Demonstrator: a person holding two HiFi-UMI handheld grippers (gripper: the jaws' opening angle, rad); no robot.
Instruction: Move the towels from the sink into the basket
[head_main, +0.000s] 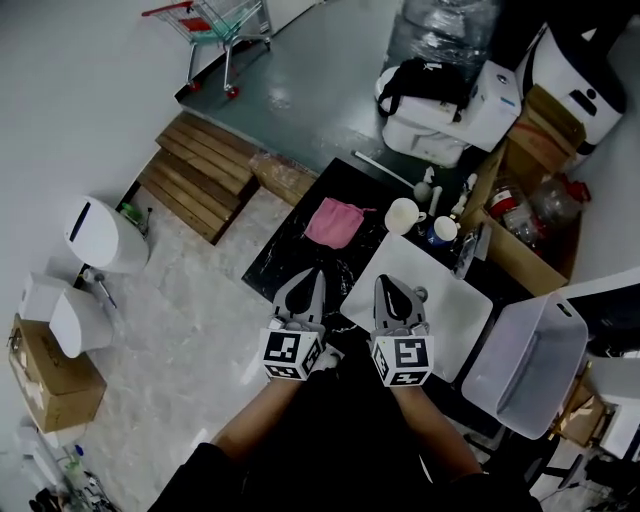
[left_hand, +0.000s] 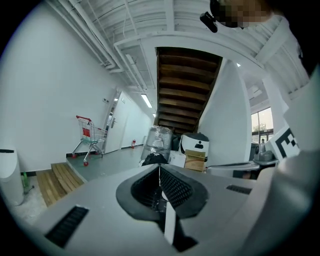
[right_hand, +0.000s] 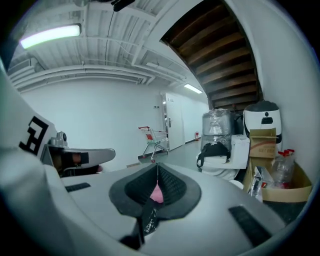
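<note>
Pink towel (head_main: 333, 221) lies on counter (head_main: 283, 268) — left gripper (head_main: 311, 272), right gripper (head_main: 386, 281) closed.

Storage space under stairs (left_hand: 187, 85), shopping trolley (head_main: 225, 28), cardboard box (head_main: 48, 380), wooden steps (head_main: 200, 172)

We see a shopping cart (head_main: 225, 25) with red handles at the top left, on grey floor. Below it lie wooden steps (head_main: 200, 172), with a white bin (head_main: 105, 235) near them. A cardboard box (head_main: 45, 375) sits at the lower left. A white mug (head_main: 403, 215) stands on the black counter (head_main: 280, 265).
</note>
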